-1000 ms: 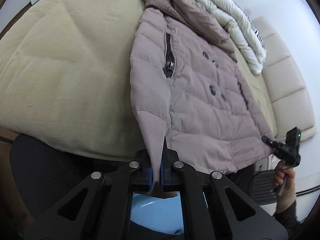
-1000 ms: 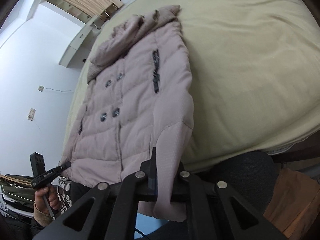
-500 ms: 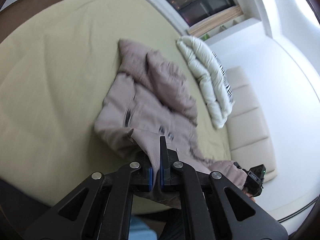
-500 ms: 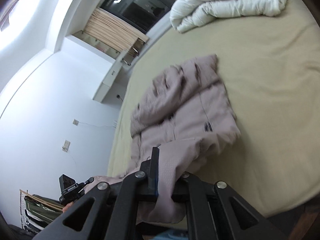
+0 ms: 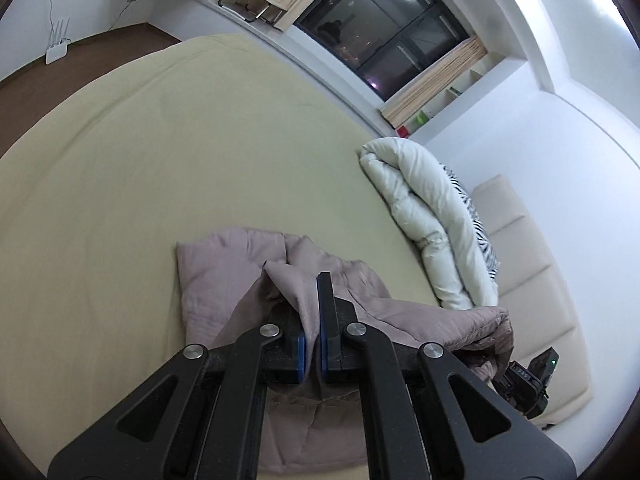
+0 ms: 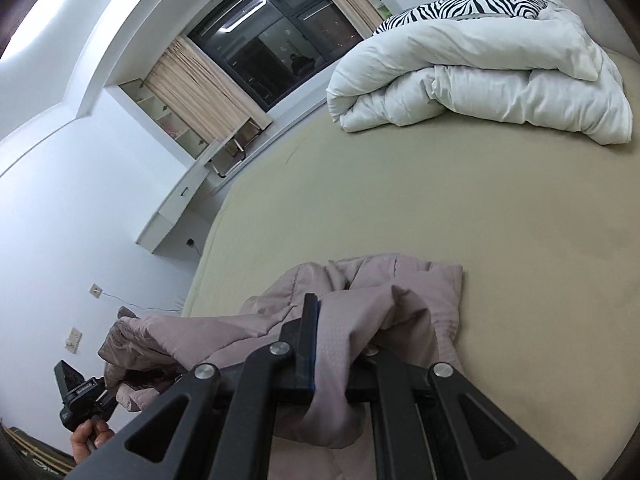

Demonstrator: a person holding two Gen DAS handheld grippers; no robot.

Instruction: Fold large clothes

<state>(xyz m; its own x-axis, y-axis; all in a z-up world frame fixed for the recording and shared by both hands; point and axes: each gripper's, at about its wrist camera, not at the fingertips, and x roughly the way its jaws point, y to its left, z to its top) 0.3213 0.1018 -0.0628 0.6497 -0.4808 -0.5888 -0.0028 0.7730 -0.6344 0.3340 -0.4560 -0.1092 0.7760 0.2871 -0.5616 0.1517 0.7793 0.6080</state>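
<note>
A mauve padded jacket (image 5: 224, 280) lies bunched on the beige bed (image 5: 160, 160), its lower part doubled over its upper part. My left gripper (image 5: 312, 300) is shut on one sleeve end of the jacket. My right gripper (image 6: 336, 320) is shut on the other sleeve end (image 6: 332, 360), whose cloth drapes over and hides the right finger. The jacket also shows in the right wrist view (image 6: 420, 292). The right gripper shows small at the lower right of the left wrist view (image 5: 532, 376), and the left gripper at the lower left of the right wrist view (image 6: 80, 400).
A folded white duvet (image 5: 424, 216) with a zebra pillow (image 6: 460, 4) lies at the head of the bed, by the padded headboard (image 5: 532, 264). A dark window (image 5: 384, 32) with curtains, a white desk (image 6: 176, 208) and a white router (image 5: 56, 44) on the floor are beyond.
Both grippers have lifted the sleeves and carried them forward over the jacket. The flat, buttoned front is now covered and the jacket is bunched up.
</note>
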